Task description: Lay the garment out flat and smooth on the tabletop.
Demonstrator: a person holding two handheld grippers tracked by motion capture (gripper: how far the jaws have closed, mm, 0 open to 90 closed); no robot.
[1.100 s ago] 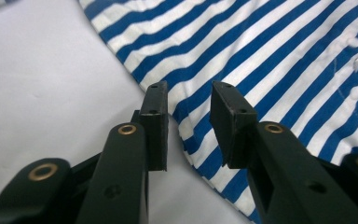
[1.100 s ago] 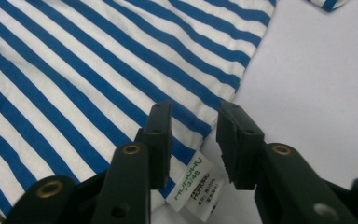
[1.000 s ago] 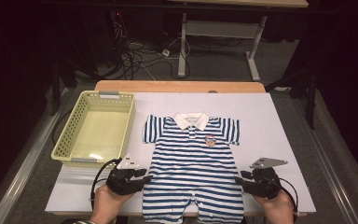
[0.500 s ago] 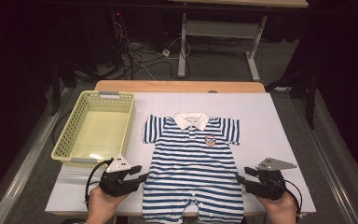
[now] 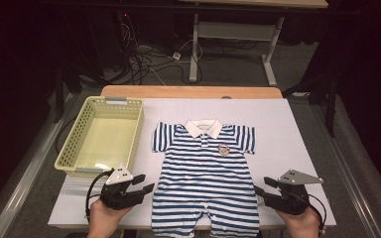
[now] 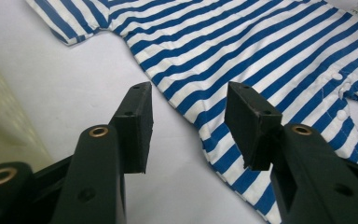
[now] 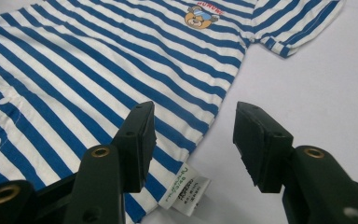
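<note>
A blue-and-white striped baby romper [image 5: 206, 183] with a white collar lies flat, face up, on the white table cover [image 5: 287, 134]. My left gripper [image 5: 147, 183] rests at its lower left side, open, and its jaws have just been opening. In the left gripper view the left gripper [image 6: 189, 95] has the romper's [image 6: 261, 56] side edge below the gap, not pinched. My right gripper [image 5: 261, 187] sits at the lower right side, open, its jaws also just opening. Below the right gripper [image 7: 193, 114] lie the romper's [image 7: 98, 60] hem and a white care label [image 7: 184, 189].
An empty pale yellow mesh basket [image 5: 69, 153] stands on the table to the left of the romper, just beyond my left hand. The table's wooden far edge [image 5: 188, 91] runs behind. Cables and another table's legs are on the floor beyond.
Both grippers' jaws have spread wider apart at the romper's lower sides. The hands have barely shifted, and the romper lies as before.
</note>
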